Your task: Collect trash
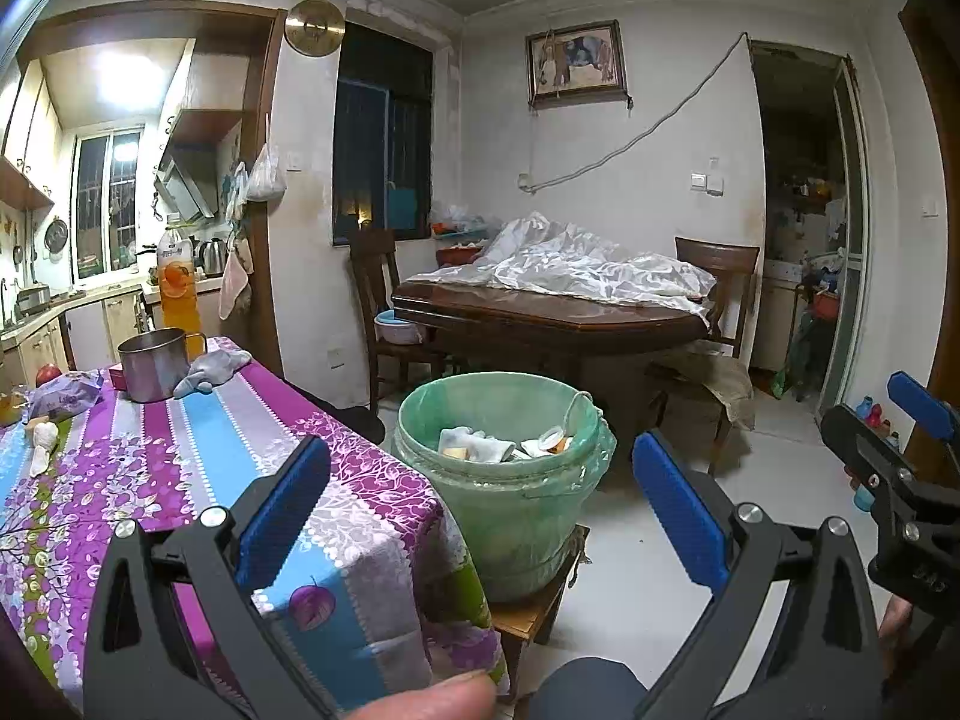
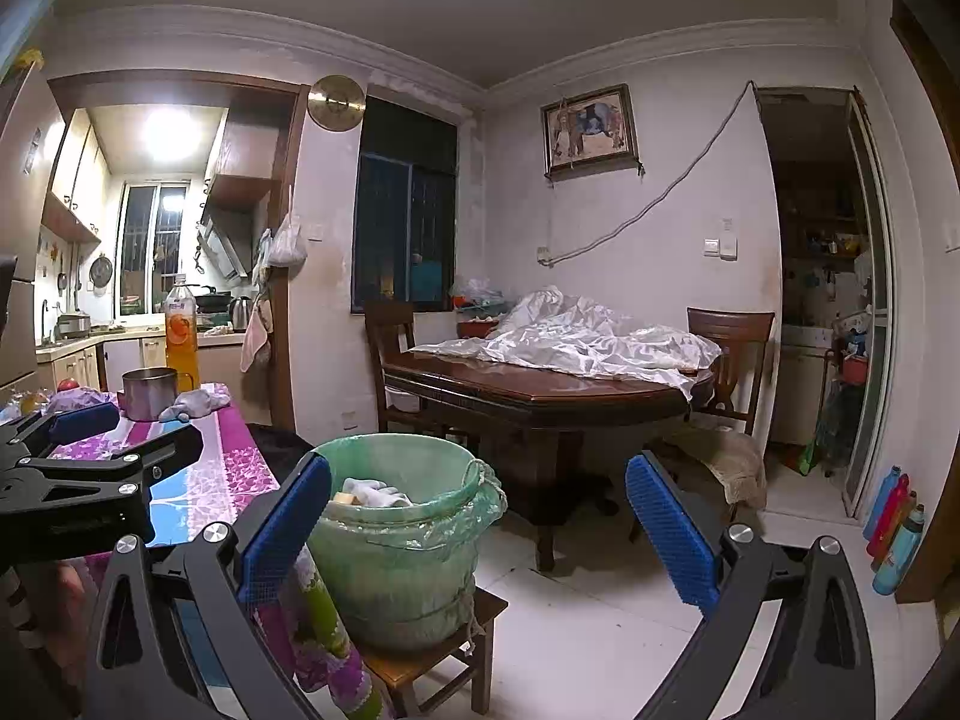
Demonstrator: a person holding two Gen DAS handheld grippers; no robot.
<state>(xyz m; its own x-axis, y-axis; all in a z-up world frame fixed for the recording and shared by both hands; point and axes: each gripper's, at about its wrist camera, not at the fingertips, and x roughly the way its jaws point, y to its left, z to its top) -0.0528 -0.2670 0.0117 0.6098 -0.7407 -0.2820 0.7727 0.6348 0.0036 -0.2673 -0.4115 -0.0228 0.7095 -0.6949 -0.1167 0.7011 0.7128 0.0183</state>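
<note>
Both the left gripper (image 1: 480,504) and the right gripper (image 2: 480,525) are seen with fingers spread wide and nothing held. The lined bucket (image 1: 501,480), already holding scraps, stands at 12 o'clock on a low stool (image 2: 432,660), touching the table (image 1: 180,468). A careless swing could tip it off that small perch. Further scraps (image 1: 45,438) lie at 10 o'clock. Print on the orange bottle (image 1: 176,282) cannot be read.
</note>
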